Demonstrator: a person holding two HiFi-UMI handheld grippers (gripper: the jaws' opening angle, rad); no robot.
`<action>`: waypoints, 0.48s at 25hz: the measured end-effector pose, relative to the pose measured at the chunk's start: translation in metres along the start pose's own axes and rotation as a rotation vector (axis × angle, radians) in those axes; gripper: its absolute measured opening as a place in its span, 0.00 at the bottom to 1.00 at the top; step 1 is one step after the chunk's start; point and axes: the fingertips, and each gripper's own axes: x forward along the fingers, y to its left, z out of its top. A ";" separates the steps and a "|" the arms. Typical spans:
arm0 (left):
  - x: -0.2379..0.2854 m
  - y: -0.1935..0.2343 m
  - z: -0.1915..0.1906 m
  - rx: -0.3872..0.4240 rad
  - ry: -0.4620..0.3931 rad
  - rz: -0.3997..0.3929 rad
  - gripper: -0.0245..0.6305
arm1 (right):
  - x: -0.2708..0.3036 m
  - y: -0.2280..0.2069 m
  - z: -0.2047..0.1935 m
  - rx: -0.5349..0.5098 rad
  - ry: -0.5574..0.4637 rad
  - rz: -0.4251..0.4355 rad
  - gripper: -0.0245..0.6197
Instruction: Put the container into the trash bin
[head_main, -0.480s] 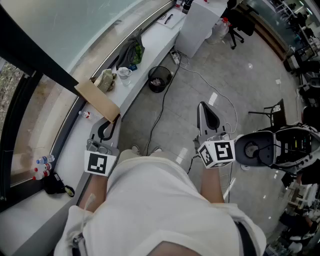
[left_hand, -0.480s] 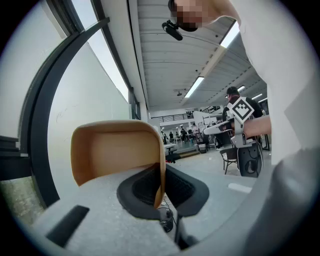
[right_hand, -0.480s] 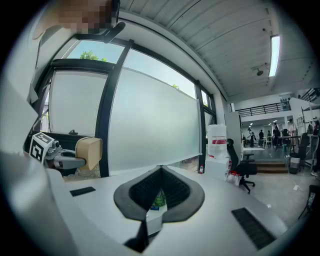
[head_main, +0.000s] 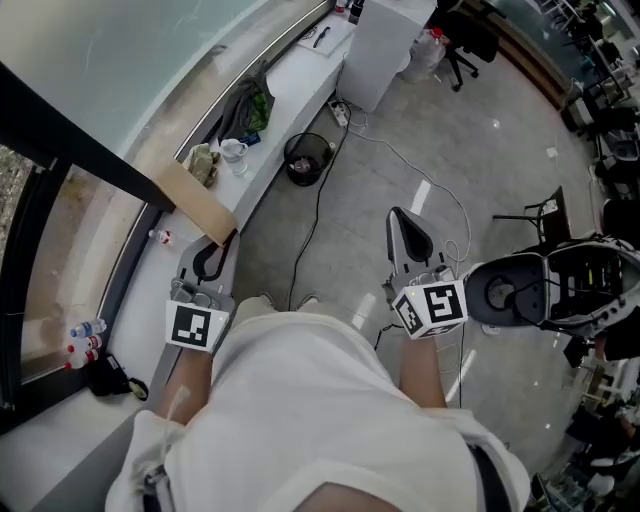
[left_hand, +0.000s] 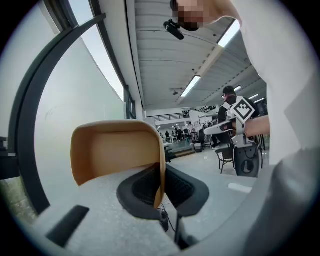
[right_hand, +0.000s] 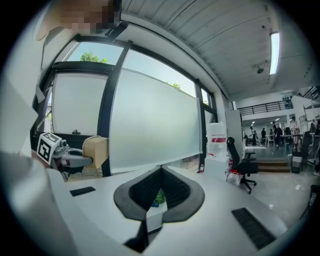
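Observation:
A tan cardboard container (head_main: 195, 201) juts forward from my left gripper (head_main: 211, 262), whose jaws are shut on its side wall. In the left gripper view the container (left_hand: 116, 149) stands open-sided, its right wall pinched between the dark pads (left_hand: 177, 187). The black round trash bin (head_main: 305, 158) stands on the floor ahead, beside the white counter, well beyond the container. My right gripper (head_main: 409, 236) is held level over the floor, shut with nothing in it; its closed jaws (right_hand: 159, 186) fill the right gripper view, which also shows the container (right_hand: 96, 150) at the left.
A white counter (head_main: 290, 85) runs along the window, bearing a green bag (head_main: 252, 104), a cup and small items. A white cabinet (head_main: 385, 40) stands past the bin. Cables cross the floor. A round black-and-white machine (head_main: 545, 290) sits at right; bottles (head_main: 85, 335) at left.
The bin, counter and cabinet have slid slightly up and left in the head view. Both grippers keep their pose, the left still shut on the container.

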 end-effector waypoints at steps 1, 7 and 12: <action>0.004 -0.006 0.000 0.002 0.005 -0.008 0.07 | -0.003 -0.002 -0.003 0.003 0.002 0.029 0.04; 0.027 -0.035 0.000 0.015 0.020 -0.019 0.07 | -0.017 -0.023 -0.025 -0.014 0.025 0.087 0.04; 0.041 -0.036 0.004 0.015 0.021 -0.008 0.07 | -0.010 -0.038 -0.040 0.031 0.049 0.091 0.04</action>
